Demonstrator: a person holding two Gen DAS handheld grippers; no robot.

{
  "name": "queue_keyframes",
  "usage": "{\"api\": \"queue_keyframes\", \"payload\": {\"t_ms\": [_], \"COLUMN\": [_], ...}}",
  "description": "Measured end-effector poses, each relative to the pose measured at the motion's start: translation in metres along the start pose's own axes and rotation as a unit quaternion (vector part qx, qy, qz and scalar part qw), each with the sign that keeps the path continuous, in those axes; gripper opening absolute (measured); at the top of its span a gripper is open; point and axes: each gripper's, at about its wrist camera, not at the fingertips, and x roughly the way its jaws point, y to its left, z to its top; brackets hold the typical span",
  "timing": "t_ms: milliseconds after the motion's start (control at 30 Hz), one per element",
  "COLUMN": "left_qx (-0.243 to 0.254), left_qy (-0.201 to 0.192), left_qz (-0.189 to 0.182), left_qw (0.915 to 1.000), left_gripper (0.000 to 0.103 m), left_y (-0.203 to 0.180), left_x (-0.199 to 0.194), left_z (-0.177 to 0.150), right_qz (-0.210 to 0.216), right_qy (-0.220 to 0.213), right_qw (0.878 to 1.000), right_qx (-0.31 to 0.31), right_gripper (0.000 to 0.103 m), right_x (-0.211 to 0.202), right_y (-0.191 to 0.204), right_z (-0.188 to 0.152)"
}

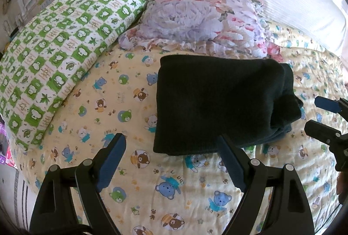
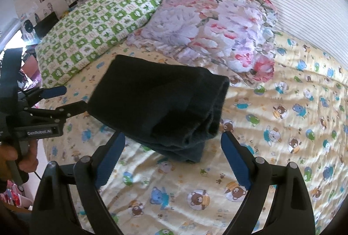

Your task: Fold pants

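While both pairs of fingers stand wide apart and empty, the folded black pants (image 1: 219,104) lie just ahead of them on the bed (image 1: 195,191). Left gripper (image 1: 174,161) faces the long flat edge; right gripper (image 2: 174,152), seemingly nearer, faces the layered end.

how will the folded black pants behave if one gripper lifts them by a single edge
The black pants are soft stacked layers, so they would probably droop and unfold. Their loose ends look likeliest to slip apart. On the quilted bedspread, pushing would probably bunch them rather than slide them.
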Motion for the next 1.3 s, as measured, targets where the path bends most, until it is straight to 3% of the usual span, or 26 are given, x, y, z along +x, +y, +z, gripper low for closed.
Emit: {"api": "queue_keyframes", "payload": {"t_ms": [633,1000,1300], "left_qx": [0.002,0.011,0.014], "left_qy": [0.007,-0.026,-0.025], "left_qz": [-0.005,0.018,0.002], "left_qw": [1.0,0.9994,0.9996], "left_gripper": [0.086,0.085,0.085], "left_y": [-0.001,-0.002,-0.004], "left_x": [0.012,0.007,0.007], "left_z": [-0.008,-0.009,-0.011], "right_qz": [-0.009,-0.008,-0.008], "right_qy": [-0.005,-0.01,-0.008], "right_qw": [1.0,1.0,1.0], "right_qx": [0.0,-0.008,-0.011], "right_gripper": [0.09,0.09,0.09], "right_x": [0.008,0.007,0.01], "right_y": [0.003,0.009,0.014], "right_z": [-0.008,-0.007,-0.005]}}
